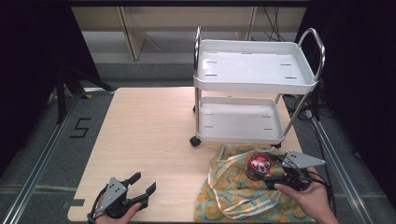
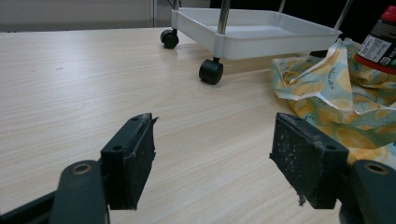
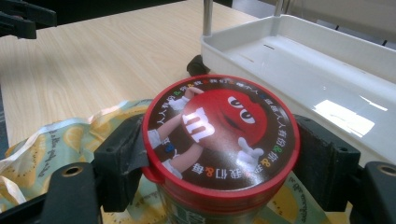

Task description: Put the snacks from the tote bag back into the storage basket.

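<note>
I see a light wood table [image 1: 149,140] w/ a white 2-tier cart [image 1: 254,88] standing on its far right; yellow-patterned cloth bag [image 1: 233,193] lies crumpled just in front.

Each hand carried a black gripper, the left gripper [image 1: 141,185] and the right gripper [image 1: 263,173], topped by a grey three-cornered plate with small screws. The jaws were squared black blocks with scuffed, white-flecked pads [image 2: 306,156], bolted on rounded arms. Thin black cables trailed behind.

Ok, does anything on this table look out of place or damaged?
Only the crumpled yellow lemon-print cloth bag lies rumpled, and the left gripper has frayed black pads. The red-lidded candy canister sits upright in the right gripper.
</note>
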`<control>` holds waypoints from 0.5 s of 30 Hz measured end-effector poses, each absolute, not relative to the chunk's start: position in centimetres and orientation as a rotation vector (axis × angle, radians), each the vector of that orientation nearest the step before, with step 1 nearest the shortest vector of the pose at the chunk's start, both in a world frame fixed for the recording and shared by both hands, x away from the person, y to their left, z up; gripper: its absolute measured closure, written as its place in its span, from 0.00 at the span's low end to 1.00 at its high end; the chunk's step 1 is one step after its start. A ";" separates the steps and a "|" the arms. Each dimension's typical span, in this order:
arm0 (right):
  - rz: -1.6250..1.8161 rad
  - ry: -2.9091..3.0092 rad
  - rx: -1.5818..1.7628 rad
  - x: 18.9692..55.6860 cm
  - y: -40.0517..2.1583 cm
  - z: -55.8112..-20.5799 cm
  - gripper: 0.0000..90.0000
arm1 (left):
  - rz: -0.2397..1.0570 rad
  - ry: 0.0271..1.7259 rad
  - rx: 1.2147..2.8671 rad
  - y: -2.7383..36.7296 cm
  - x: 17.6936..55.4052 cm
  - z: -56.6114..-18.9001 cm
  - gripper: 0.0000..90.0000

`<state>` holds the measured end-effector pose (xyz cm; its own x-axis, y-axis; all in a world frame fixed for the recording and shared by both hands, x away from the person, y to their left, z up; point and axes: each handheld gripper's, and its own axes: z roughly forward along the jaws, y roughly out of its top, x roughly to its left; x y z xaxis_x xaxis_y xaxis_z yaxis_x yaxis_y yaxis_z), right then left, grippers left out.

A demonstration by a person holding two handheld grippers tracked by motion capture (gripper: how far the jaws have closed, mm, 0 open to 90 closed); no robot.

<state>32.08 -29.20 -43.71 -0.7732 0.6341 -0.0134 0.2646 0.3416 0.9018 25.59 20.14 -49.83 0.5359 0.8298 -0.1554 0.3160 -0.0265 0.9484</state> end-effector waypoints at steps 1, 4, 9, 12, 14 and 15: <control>1.393 2.267 0.789 32.1 -29.3 -43.6 0.29 | 0.545 0.998 1.601 20.1 25.6 -49.8 0.33; 1.392 2.263 0.778 32.3 -29.4 -43.5 0.29 | 0.546 0.997 1.600 20.1 25.6 -49.8 0.33; 1.413 2.237 0.788 32.3 -29.2 -43.6 0.29 | 0.544 1.000 1.599 20.1 25.6 -49.8 0.33; 1.405 2.244 0.783 32.3 -29.3 -43.5 0.29 | 0.545 1.002 1.602 20.0 25.6 -49.8 0.33; 1.401 2.251 0.796 32.3 -29.3 -43.5 0.29 | 0.548 1.005 1.604 20.0 25.5 -49.8 0.33; 1.408 2.256 0.795 32.3 -29.3 -43.5 0.29 | 0.546 1.000 1.602 20.0 25.6 -49.8 0.33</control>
<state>32.35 -29.29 -43.49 -0.7752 0.6317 -0.0097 0.2689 0.3437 0.8997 25.56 19.99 -49.82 0.5348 0.8304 -0.1559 0.3171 -0.0263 0.9480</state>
